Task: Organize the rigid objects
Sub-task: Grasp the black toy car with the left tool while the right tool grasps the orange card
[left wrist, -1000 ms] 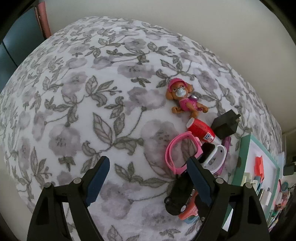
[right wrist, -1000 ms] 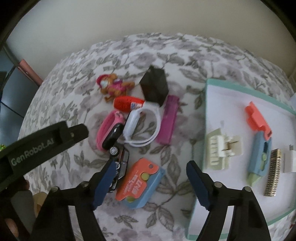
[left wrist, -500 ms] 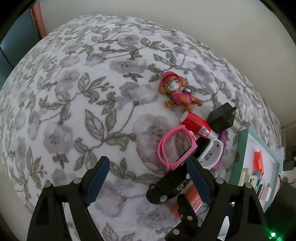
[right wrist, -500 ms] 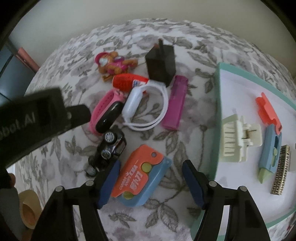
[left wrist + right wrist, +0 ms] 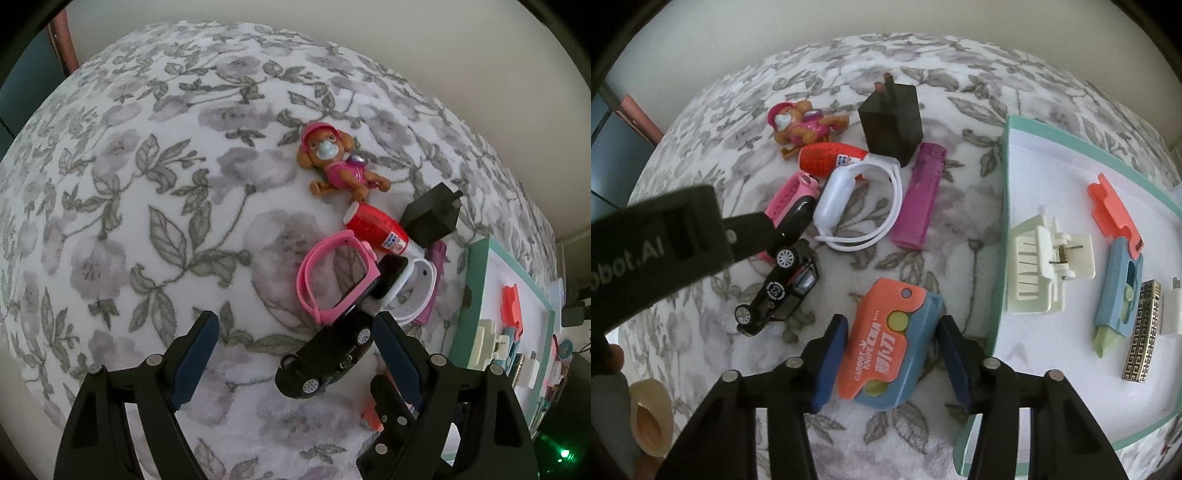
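Observation:
My right gripper (image 5: 892,334) is open, its fingers on either side of an orange and blue carrot knife toy (image 5: 886,343) on the floral cloth, not clamped. My left gripper (image 5: 295,332) is open and empty just above a black toy car (image 5: 325,360), which also shows in the right wrist view (image 5: 779,291). Beyond lie a pink watch band (image 5: 332,275), a white band (image 5: 857,206), a red tube (image 5: 827,158), a dog figure (image 5: 338,162), a black charger (image 5: 892,123) and a purple lighter (image 5: 919,195).
A teal-rimmed white tray (image 5: 1004,206) at the right holds a cream hair claw (image 5: 1045,264), an orange and blue toy knife (image 5: 1119,251), a bronze clip (image 5: 1141,328) and a white piece (image 5: 1172,306). A tape roll (image 5: 650,421) lies low left.
My right gripper has moved forward and down until its fingers flank the carrot knife toy. My left gripper has shifted left, so the black car now sits between its fingertips in view.

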Demonstrator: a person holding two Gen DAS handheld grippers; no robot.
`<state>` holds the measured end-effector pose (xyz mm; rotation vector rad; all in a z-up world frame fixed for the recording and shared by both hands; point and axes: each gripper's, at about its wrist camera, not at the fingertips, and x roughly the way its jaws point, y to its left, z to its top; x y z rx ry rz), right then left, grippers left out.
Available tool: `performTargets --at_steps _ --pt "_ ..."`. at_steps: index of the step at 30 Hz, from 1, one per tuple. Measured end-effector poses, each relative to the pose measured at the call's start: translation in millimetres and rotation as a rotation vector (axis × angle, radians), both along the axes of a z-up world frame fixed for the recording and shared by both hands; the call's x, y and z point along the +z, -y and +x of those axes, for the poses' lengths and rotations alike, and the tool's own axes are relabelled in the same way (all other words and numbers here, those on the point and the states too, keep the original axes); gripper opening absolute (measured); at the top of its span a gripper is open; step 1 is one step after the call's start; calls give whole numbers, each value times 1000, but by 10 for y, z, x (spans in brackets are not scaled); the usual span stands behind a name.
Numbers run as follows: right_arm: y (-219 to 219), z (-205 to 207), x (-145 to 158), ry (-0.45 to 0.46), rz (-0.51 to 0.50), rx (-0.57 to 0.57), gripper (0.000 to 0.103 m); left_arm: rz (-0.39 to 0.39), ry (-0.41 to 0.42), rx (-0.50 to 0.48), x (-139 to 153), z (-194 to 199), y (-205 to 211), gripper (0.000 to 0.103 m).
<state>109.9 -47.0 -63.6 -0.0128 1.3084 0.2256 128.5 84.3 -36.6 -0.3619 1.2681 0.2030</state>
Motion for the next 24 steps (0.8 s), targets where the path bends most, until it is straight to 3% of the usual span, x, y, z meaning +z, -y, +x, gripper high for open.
performTargets --at_steps 12,16,20,21,23,24 --pt "157 17 30 -7 23 -7 50 -45 -58 -37 -217 10 98 84" --pt "117 -26 33 -6 22 -7 50 -100 -53 -52 -276 -2 148 70" --pt "103 -54 40 -5 18 -6 50 -63 -64 -89 -298 -31 248 55" --pt "95 -52 38 -5 18 -7 50 -63 -64 -92 -293 -23 264 53" --pt "99 -44 34 -5 18 -5 50 -84 -59 -95 -295 -24 284 36" --pt "98 -38 29 -5 17 -4 50 -97 -61 -98 -307 -4 312 36"
